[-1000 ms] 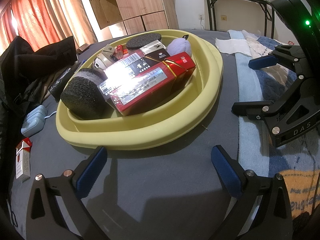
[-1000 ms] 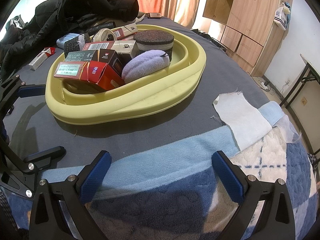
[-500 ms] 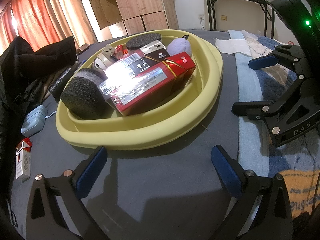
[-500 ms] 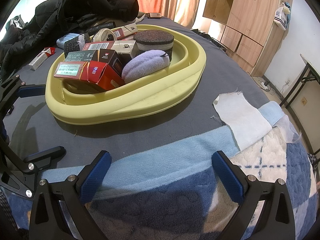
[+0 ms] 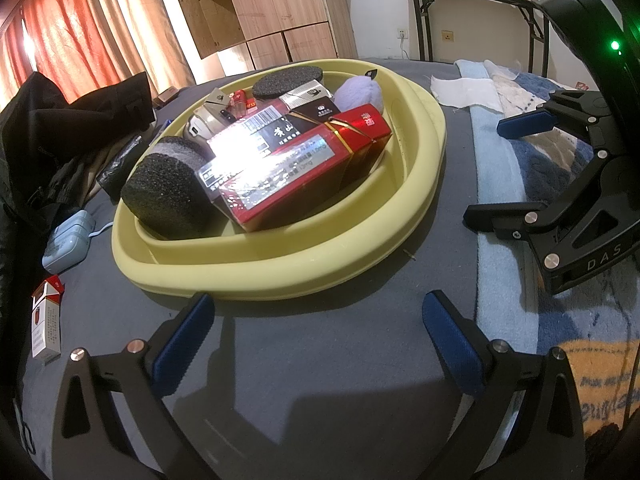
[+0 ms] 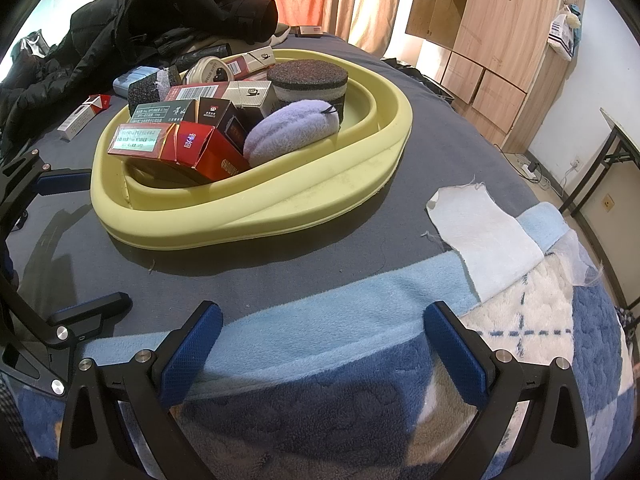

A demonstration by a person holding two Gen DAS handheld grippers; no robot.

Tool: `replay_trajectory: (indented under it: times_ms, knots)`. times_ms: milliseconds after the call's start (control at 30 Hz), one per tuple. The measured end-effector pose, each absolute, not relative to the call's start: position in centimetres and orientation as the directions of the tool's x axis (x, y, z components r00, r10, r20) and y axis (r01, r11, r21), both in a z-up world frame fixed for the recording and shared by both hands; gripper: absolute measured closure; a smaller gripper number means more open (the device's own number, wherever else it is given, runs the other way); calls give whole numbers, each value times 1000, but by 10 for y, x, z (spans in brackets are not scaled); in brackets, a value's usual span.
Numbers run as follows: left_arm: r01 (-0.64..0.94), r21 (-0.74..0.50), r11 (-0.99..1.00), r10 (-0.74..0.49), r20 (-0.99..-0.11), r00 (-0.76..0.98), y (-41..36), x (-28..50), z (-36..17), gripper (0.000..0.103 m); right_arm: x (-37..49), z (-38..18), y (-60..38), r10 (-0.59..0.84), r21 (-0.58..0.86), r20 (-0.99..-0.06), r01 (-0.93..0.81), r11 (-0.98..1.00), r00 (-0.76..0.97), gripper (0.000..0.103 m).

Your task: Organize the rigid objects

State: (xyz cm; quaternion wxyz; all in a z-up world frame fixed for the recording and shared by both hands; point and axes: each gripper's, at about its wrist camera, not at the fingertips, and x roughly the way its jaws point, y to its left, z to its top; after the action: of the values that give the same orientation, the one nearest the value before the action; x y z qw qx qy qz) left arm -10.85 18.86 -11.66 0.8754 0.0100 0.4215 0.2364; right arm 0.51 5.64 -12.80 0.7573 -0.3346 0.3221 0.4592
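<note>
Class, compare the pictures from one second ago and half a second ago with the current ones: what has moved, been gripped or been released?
Nothing has visibly changed. The left gripper and right gripper stay open and empty, and the pale yellow oval basin with its boxes and sponges sits as before.
</note>
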Motion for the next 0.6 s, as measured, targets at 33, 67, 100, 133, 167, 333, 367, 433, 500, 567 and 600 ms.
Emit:
replay_trajectory:
  times_ms: [33,67,100,133,167,333,367,433,500,567,600]
  knots:
    - [-406,217,888,422,-733,533,189,-108,-117,0,6,-127,55,480,-211,-795,-911,354,371,0]
    - [-406,217,888,422,-733,533,189,-108,-117,0,6,-127,55,480,-211,-795,-911,354,371,0]
    - [-406,217,888,422,-733,533,189,-108,-117,0,6,-127,55,480,-211,-795,-911,354,371,0]
    - [-406,217,888,422,-733,533,189,-108,-117,0,5,-128,56,480,-211,-795,-911,354,371,0]
    - [-406,217,888,422,-733,533,189,-108,-117,0,6,-128,55,480,-211,-795,-911,354,371,0]
    - [-406,217,888,422,-733,533,189,-108,-117,0,6,-128,56,480,-211,-795,-911,355,371,0]
    - [-406,217,888,422,-733,533,189,-108,-117,0,5,-128,56,480,-211,-795,-911,354,371,0]
    - [-406,217,888,422,-733,533,189,-108,-117,0,4,-128,57,480,-211,-795,-911,355,371,0]
    - [-406,217,888,422,-733,533,189,-108,-117,0,4,-128,57,480,-211,-795,-911,355,371,0]
    - [-406,217,888,422,-733,533,189,-108,-117,0,5,-128,56,480,-211,-795,-911,355,371,0]
    - [-405,217,888,422,-733,533,189,-108,-117,0,4,-128,57,480,-211,-795,-911,355,371,0]
